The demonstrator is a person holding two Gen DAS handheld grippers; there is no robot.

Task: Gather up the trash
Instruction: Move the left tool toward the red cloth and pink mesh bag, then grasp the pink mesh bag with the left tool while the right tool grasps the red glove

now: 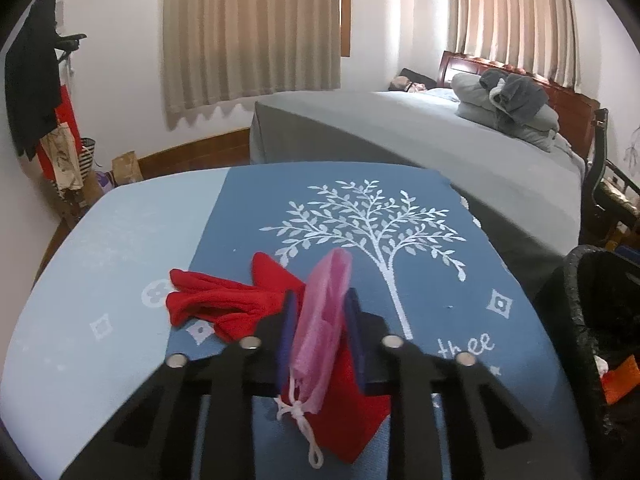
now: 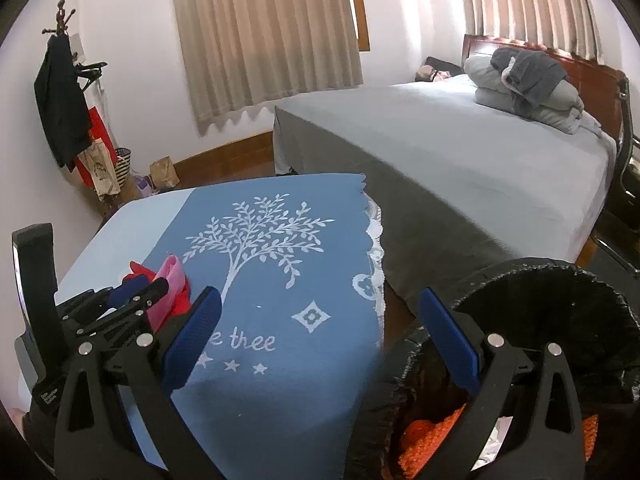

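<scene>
Left gripper [image 1: 318, 308] has its blue pads clamped on a sheer pink drawstring pouch [image 1: 320, 312], standing upright above red cloth scraps [image 1: 216, 306] on the blue tree-print tablecloth [image 1: 420, 248]; a pinch ready for lifting, I'd say. Right gripper [image 2: 320, 340] hangs wide apart and empty over the black-lined trash bin [image 2: 560, 300] at four o'clock. The bin's contents are mostly hidden, showing only something orange [image 2: 432, 436].
</scene>
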